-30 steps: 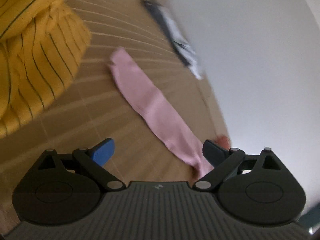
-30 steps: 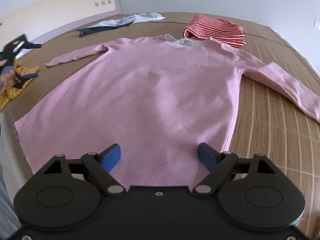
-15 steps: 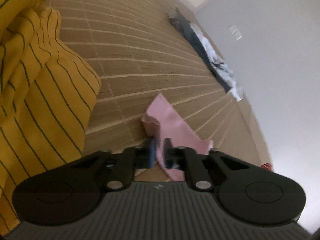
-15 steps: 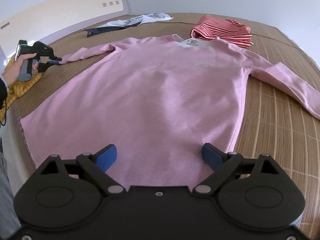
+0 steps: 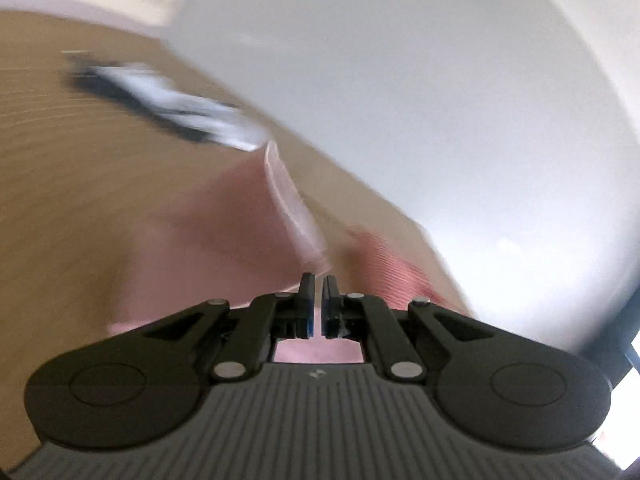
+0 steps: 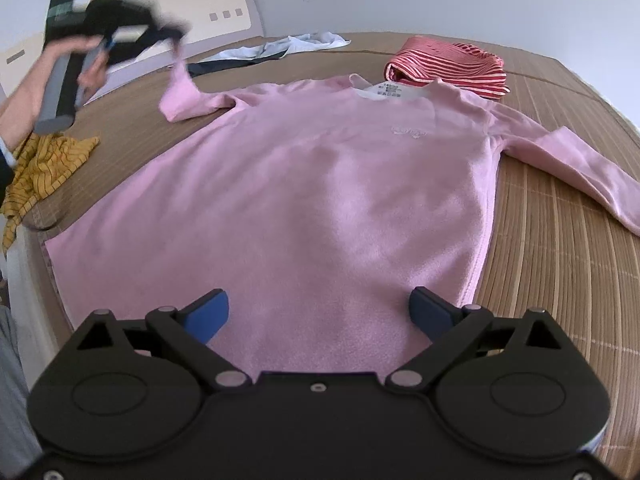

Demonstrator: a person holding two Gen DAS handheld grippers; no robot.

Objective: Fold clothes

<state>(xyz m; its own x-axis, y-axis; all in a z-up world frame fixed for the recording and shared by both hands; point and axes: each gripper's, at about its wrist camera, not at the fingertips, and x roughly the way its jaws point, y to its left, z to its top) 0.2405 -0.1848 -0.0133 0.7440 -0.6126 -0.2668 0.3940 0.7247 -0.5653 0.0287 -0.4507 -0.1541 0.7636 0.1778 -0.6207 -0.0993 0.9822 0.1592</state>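
Observation:
A pink long-sleeved top [image 6: 320, 184] lies flat, front up, on a bamboo mat [image 6: 560, 264]. My left gripper [image 6: 176, 42], held in a hand at the upper left of the right wrist view, is shut on the cuff of the top's left sleeve [image 6: 182, 96] and holds it lifted off the mat. In the blurred left wrist view that gripper [image 5: 319, 292] has its jaws together, with pink cloth [image 5: 224, 240] below and ahead. My right gripper [image 6: 319, 310] hovers open over the hem, nothing between its fingers. The other sleeve [image 6: 576, 168] lies stretched out to the right.
A red-and-white striped garment [image 6: 448, 64] lies folded behind the collar. A white and dark garment [image 6: 276, 50] sits at the far edge, also blurred in the left wrist view [image 5: 168, 104]. A yellow striped garment [image 6: 44, 168] is bunched at the left. Walls surround the mat.
My left gripper closed on the sleeve cuff and has lifted it, swinging it up and inward toward the body of the top. My right gripper stays open over the hem.

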